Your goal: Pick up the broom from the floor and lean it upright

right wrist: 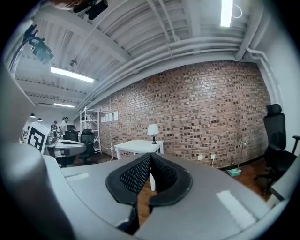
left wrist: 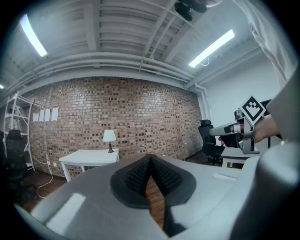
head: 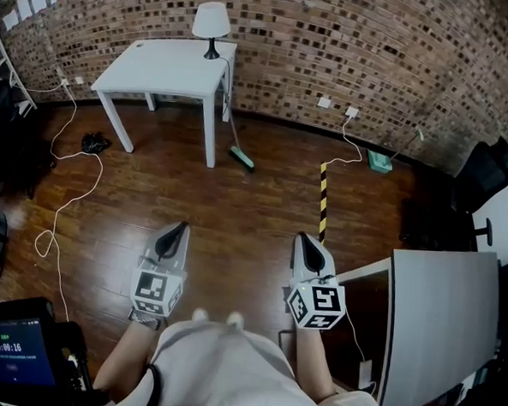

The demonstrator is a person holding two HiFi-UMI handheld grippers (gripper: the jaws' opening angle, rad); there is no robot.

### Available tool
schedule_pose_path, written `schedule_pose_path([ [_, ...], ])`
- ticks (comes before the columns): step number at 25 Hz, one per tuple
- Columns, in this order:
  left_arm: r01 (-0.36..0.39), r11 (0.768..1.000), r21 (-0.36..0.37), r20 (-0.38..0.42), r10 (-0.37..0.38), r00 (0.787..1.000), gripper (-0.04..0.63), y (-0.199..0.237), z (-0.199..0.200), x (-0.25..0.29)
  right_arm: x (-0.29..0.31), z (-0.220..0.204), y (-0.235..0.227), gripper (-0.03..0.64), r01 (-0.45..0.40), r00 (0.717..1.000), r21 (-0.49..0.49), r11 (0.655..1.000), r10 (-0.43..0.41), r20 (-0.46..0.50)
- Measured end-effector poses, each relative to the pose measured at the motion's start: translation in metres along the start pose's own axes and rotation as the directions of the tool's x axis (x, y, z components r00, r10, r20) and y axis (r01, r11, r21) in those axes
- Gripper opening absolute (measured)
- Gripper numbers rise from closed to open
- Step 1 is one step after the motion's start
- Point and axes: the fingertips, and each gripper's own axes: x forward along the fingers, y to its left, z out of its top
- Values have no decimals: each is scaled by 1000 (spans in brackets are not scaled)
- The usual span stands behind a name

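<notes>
Clenched and empty, the left claw (head: 181,229) and right claw (head: 306,240) hang side by side over the floor (head: 236,210), well apart from the broom (head: 238,147). It stands at twelve o'clock from them, green head on the floor, handle propped against the white surface (head: 172,68). By the look of it, the leaning is done and no step remains.

The broom (head: 241,158) leans against the white table (head: 159,68) — upright.
</notes>
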Motion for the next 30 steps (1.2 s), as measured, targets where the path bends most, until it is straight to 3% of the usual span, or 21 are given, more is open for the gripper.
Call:
schedule_pose_path([
  [6,19,1000,-2,2,-19,1000,0,12,3,24,20,12,0,12,19,1000,-21,1000,-18,8],
  [14,46,999,8,25,-46,999,0,12,10,35,32,19,19,11,17,1000,-143,990,-18,-5],
  [30,56,998,-5,15,-56,998,0,8,8,36,37,10,28,12,6,999,-142,990,-11,-35],
])
